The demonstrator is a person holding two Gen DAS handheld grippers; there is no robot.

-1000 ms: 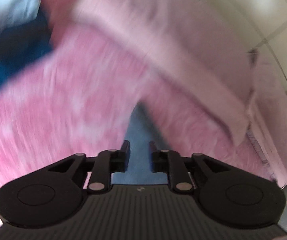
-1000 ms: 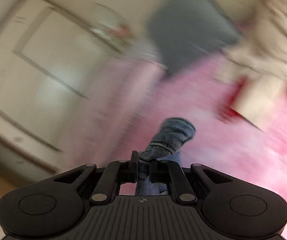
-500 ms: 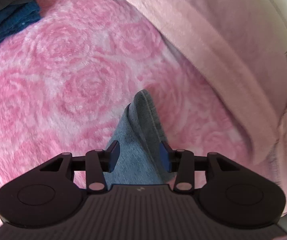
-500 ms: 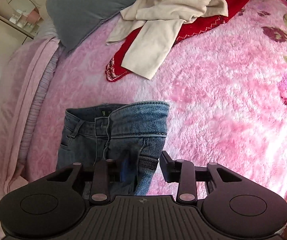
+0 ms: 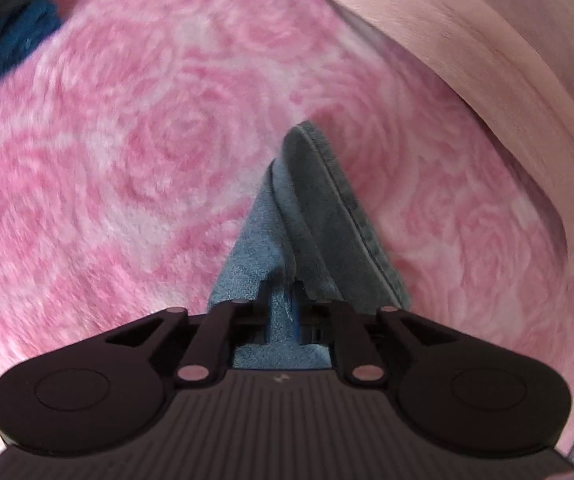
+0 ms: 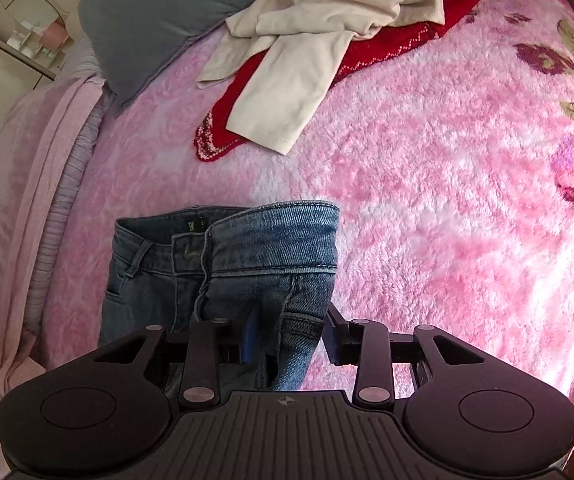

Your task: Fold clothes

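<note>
Item: blue denim jeans (image 6: 223, 280), lying folded lengthwise on the fluffy pink rose-patterned blanket (image 6: 427, 220), waistband toward the grey pillow (image 6: 155, 20), near the bed's draped pale pink sheet edge (image 5: 487, 80). Left gripper (image 5: 281, 300): jaws have just closed, now pinching a fold of the pale denim leg end (image 5: 311, 208). Right gripper (image 6: 287, 332): jaws spread, having just opened, with the hip section of the jeans between them but the pads apparently not pressing; the right-hand pad stands clear of the cloth. Risks, judged: the left pinch takes only a thin layer, so a lift may peel one ply away and undo the fold; a pull before the right gripper closes would drag the waistband askew across the plush pile; the right jaws may catch only the outer edge. Nearby: cream long-sleeved top (image 6: 307, 60) lying over a red knitted garment (image 6: 387, 40), well apart from the jeans; dark blue fabric (image 5: 3, 48) at the left view's corner. Not determinable: the middle of the jeans, hidden by both gripper bodies; how many layers the left jaws hold; the left view is motion-blurred.
</note>
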